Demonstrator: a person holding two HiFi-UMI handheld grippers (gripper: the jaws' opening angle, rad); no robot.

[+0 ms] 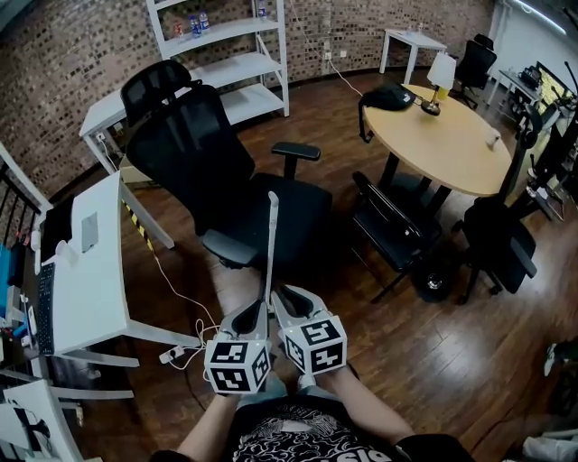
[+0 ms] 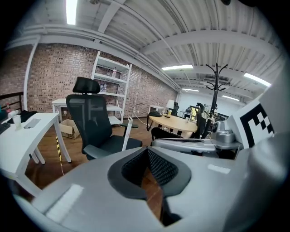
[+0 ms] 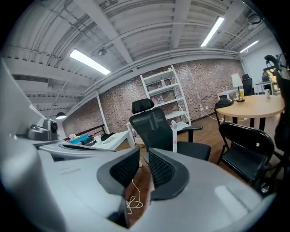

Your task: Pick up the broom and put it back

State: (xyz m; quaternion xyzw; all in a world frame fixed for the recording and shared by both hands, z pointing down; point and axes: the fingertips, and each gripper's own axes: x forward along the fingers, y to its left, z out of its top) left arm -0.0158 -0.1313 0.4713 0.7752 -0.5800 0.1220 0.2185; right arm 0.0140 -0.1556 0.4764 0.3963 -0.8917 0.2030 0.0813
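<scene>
Broom waits against the chair, neither gripper on it yet

The slim white broom handle leans upright on the black mesh office chair. The left hand-held gripper is clenched empty and the right hand-held gripper barely parted, so widen it before clamping squarely.

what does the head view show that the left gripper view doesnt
Only the head view: the person's forearms and the left gripper's marker cube. Only the left gripper view: the ceiling with its strip lights. Both: the black office chair, the upright white broom handle, the round table, the white desk and the white shelf.
</scene>
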